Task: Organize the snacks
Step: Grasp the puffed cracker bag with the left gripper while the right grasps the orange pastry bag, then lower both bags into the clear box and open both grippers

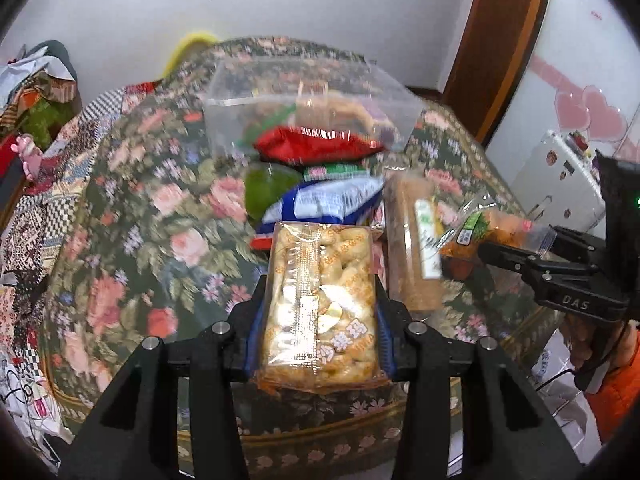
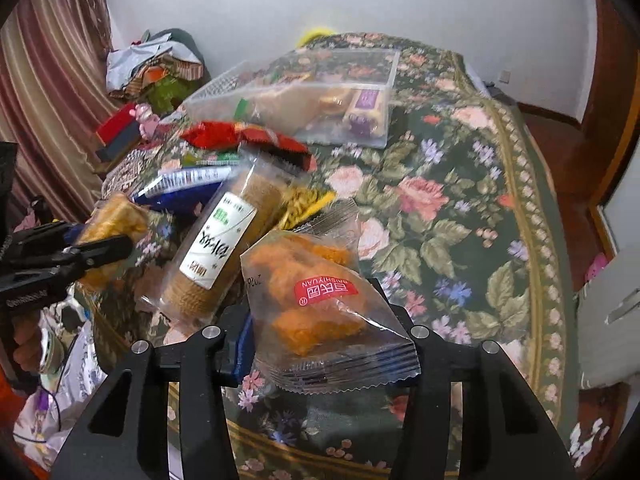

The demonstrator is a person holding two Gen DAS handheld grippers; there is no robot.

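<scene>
We see a floral tabletop (image 2: 460, 208) carrying a clear bin (image 2: 320, 96) at the far side, some snacks already inside. Nearer, a heap of packets (image 1: 316, 176) lies loose, a biscuit roll (image 2: 224, 240) among them. Our left gripper (image 1: 320, 300) has its fingers clamped on a pale puff pack (image 1: 320, 304); our right gripper (image 2: 316, 320) has its fingers clamped on an orange snack bag (image 2: 312, 300), both near the front edge.

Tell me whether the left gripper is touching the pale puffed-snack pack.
Touching. The left wrist view shows the left gripper shut on the puffed-snack pack: both blue-padded fingers press against its long sides, with no gap.
</scene>
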